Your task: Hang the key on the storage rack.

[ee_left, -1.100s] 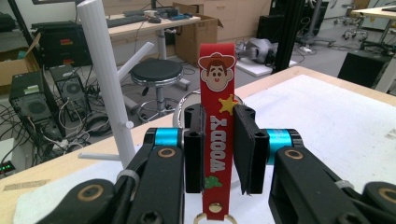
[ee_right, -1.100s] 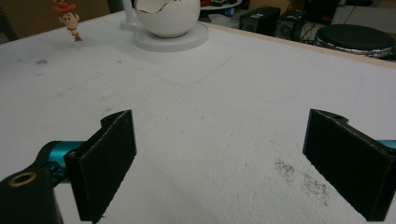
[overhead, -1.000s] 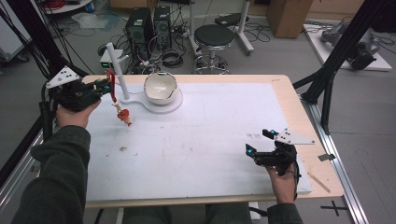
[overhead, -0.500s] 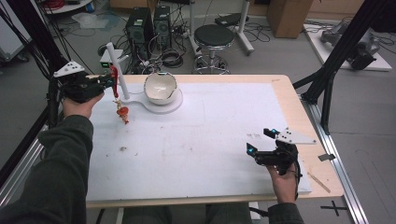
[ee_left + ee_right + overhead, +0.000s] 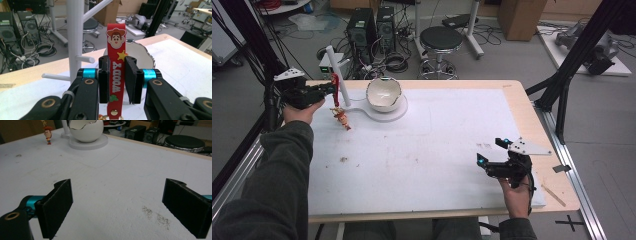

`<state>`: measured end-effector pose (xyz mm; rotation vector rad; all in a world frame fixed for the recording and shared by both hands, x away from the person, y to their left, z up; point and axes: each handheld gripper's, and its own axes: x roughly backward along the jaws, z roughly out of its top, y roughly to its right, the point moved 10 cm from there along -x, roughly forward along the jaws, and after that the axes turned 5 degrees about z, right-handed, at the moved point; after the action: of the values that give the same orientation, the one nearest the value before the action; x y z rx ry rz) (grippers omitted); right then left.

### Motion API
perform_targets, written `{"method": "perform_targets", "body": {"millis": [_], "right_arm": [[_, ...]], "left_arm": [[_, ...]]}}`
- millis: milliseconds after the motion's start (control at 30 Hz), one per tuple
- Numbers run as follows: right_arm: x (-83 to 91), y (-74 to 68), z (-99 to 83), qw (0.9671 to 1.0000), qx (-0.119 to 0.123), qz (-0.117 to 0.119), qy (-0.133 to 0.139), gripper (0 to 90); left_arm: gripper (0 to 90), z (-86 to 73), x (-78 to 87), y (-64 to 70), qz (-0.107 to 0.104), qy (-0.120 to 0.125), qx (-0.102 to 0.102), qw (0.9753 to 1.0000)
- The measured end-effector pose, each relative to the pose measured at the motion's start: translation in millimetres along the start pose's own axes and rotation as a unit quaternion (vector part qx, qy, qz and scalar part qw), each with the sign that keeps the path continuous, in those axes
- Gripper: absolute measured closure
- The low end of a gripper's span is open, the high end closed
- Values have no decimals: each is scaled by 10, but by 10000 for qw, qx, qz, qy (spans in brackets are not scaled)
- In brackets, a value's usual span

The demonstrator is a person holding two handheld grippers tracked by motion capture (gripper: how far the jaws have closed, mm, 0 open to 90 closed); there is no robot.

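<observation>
Rubbery red strap [image 5: 115, 72], glossy ceramic bowl [image 5: 383, 94]

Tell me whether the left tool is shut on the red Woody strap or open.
Shut on it. In the left gripper view the left tool has both black jaws against the red strap, which stands upright between them beside the white stand.

1. A grey floor [image 5: 512, 55] filled the upper part of the high view.
2. A black round stool [image 5: 440, 39] stood at upper centre.
3. Two black computer towers [image 5: 371, 26] sat at upper left among tangled cables [image 5: 398, 62].
4. A cardboard box [image 5: 518, 17] stood at upper right.
</observation>
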<state>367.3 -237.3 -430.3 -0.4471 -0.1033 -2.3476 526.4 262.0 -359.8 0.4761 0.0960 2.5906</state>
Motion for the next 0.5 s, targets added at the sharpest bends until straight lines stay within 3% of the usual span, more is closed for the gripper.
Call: {"method": "perform_targets", "body": {"millis": [167, 500], "right_arm": [[25, 0, 12, 10000, 10, -34, 33, 88], [35, 16, 11, 10000, 1, -62, 34, 88]], "left_arm": [[749, -87, -49, -57, 38, -154, 87, 9998], [749, -150, -54, -180, 166, -146, 358, 9991]]}}
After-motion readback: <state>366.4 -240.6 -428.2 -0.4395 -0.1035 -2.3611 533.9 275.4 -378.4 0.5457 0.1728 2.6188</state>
